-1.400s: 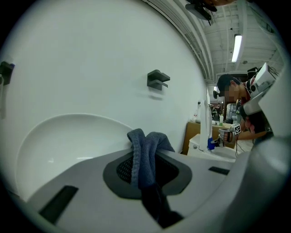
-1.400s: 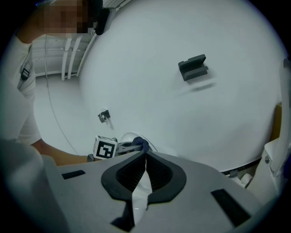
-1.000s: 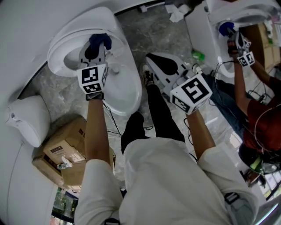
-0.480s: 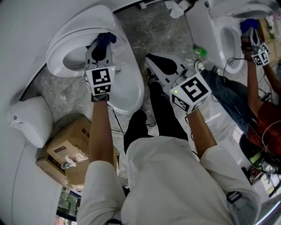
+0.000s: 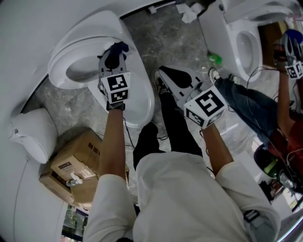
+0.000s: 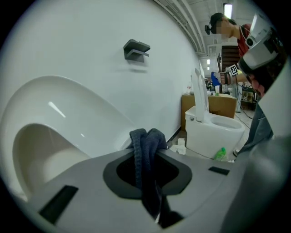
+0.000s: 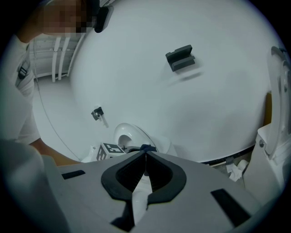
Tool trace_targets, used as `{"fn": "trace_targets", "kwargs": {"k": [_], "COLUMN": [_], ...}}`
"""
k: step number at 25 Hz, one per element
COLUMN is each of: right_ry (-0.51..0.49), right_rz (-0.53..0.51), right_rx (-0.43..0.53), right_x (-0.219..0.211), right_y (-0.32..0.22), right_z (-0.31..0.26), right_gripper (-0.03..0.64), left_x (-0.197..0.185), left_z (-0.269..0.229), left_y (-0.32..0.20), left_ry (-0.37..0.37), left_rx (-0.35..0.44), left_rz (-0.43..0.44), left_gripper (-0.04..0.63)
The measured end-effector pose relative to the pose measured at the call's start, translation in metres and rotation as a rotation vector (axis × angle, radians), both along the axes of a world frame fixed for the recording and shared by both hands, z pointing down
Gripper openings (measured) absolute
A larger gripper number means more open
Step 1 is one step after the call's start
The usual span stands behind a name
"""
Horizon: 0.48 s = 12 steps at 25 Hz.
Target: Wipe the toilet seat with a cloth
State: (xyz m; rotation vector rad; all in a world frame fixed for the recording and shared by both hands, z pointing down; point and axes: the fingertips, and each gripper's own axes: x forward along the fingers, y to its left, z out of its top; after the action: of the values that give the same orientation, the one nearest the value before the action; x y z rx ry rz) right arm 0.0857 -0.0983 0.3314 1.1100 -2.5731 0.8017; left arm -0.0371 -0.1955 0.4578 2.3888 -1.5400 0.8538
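Observation:
A white toilet [image 5: 135,101] stands at the upper left of the head view, its seat ring [image 5: 59,64] around the open bowl. My left gripper [image 5: 113,59] is shut on a dark blue cloth [image 5: 116,49] that hangs over the right side of the seat ring; I cannot tell whether they touch. In the left gripper view the cloth [image 6: 146,164] is bunched between the jaws, with the seat [image 6: 50,150] curving off to the left. My right gripper [image 5: 163,64] hovers over the floor right of the toilet, shut and empty. The right gripper view looks past its closed jaws [image 7: 145,154] at the toilet [image 7: 129,135].
A cardboard box [image 5: 75,163] and a white rounded fixture [image 5: 31,130] sit on the floor at lower left. A second toilet [image 5: 239,38] stands at upper right with a green bottle [image 5: 214,58] beside it. Another person [image 5: 284,108] works there. Crumpled paper [image 5: 189,14] lies near the wall.
My left gripper has shifted right and down with the cloth, from over the bowl to the seat's right rim. The other person has lifted a gripper off the second toilet.

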Motion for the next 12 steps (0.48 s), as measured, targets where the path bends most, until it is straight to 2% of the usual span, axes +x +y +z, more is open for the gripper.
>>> {"fn": "trace_targets", "kwargs": {"k": [3, 8, 12], "right_ry": [0.004, -0.006, -0.010], "right_rz": [-0.002, 0.002, 0.005], "right_rx": [-0.010, -0.028, -0.036], "right_x": [0.001, -0.001, -0.003], "right_y": [0.002, 0.006, 0.008], "right_z": [0.006, 0.016, 0.023], "right_gripper": [0.029, 0.029, 0.029], "left_x": [0.001, 0.007, 0.014], "left_z": [0.010, 0.023, 0.040], "left_y": [0.000, 0.005, 0.010], "left_ry": [-0.031, -0.056, -0.058], "left_rx": [0.024, 0.013, -0.029], "left_rz": [0.011, 0.057, 0.081], "left_gripper": [0.043, 0.043, 0.043]}}
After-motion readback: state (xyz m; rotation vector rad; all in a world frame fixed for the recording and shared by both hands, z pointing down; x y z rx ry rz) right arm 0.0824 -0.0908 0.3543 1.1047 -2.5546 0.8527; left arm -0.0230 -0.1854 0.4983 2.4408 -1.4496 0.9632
